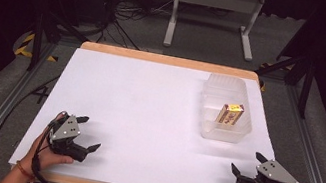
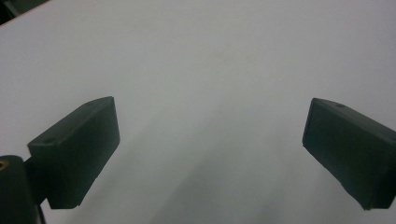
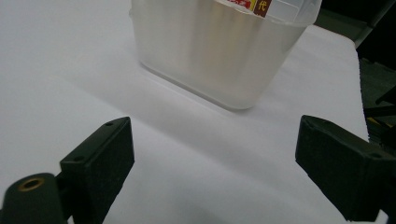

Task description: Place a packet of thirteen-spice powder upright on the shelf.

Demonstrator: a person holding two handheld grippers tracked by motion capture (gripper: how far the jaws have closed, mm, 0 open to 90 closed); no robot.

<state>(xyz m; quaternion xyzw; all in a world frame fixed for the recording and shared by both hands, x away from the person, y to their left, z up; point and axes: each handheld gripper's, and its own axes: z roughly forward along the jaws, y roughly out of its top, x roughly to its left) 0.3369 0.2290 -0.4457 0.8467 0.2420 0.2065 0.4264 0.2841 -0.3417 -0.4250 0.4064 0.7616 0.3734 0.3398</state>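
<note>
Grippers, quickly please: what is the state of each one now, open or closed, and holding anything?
Left gripper: open, holding nothing, low at the near left of the table.
Right gripper: open, holding nothing, facing the plastic container.

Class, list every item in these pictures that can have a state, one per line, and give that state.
Left tool: open, empty, low over the table.
Right tool: open, empty, aimed at the container.
Plastic container: upright, lidless, on the table's far right.
Small box: inside the container, leaning tilted.
Table: covered in white.
</note>
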